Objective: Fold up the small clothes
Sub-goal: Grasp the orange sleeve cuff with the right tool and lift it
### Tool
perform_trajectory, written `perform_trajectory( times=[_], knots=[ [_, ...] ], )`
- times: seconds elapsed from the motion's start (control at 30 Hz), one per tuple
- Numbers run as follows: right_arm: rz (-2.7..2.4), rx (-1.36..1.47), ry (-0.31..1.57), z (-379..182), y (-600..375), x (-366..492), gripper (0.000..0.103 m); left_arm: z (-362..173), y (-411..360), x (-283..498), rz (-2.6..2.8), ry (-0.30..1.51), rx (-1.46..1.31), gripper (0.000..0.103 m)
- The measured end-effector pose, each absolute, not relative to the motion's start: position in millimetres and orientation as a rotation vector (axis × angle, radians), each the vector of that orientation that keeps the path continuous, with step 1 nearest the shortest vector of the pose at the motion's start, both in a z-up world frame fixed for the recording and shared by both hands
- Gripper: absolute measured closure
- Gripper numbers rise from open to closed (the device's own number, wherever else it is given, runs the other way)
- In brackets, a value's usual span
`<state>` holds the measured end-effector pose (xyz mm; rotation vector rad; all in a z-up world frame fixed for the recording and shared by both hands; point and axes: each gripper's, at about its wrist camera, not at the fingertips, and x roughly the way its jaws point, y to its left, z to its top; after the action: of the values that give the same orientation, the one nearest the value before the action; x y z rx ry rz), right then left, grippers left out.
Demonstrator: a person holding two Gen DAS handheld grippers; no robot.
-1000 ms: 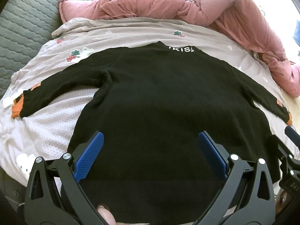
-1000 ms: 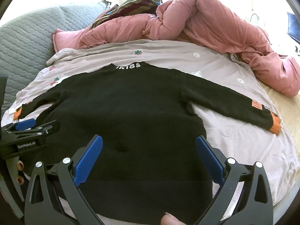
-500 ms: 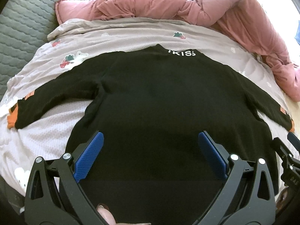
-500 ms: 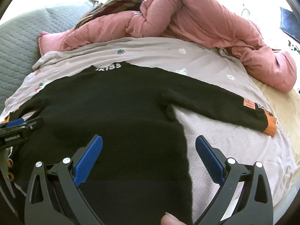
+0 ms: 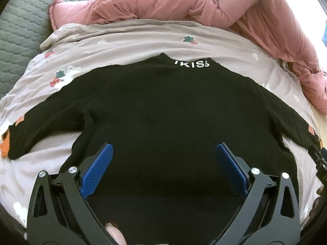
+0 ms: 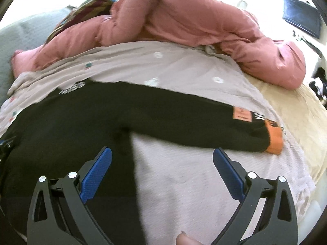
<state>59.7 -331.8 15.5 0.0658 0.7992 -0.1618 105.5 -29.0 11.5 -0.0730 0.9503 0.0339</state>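
Observation:
A small black sweater (image 5: pixel 163 112) with white "KISS" lettering on the collar lies flat on a pale mauve sheet, sleeves spread, orange cuffs at both ends. My left gripper (image 5: pixel 164 149) is open and empty, hovering over the sweater's lower body. My right gripper (image 6: pixel 162 153) is open and empty, over the sweater's right edge (image 6: pixel 61 132) and the sheet below the right sleeve (image 6: pixel 194 118). The orange cuff (image 6: pixel 274 138) lies just beyond its right finger. The right gripper's tip shows at the right edge of the left wrist view (image 5: pixel 318 159).
A rumpled pink duvet (image 5: pixel 204 8) (image 6: pixel 184 20) lies along the far side of the bed. A grey quilted headboard (image 5: pixel 18 24) stands at the left. A cream blanket (image 6: pixel 296 106) covers the bed's right part. A dark screen (image 6: pixel 300 18) is at the far right.
The right gripper has swung right, from over the sweater's body to its right edge and sleeve. The left gripper has shifted slightly left and forward. Both stayed open.

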Motion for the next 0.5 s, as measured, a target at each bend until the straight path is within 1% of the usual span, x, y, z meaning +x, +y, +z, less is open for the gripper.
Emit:
perform_trajectory(
  times=[0.5],
  knots=[
    [-0.375, 0.161, 0.805, 14, -432, 84, 0.005, 15, -56, 160, 0.012, 0.958, -0.012, 0.008]
  ],
)
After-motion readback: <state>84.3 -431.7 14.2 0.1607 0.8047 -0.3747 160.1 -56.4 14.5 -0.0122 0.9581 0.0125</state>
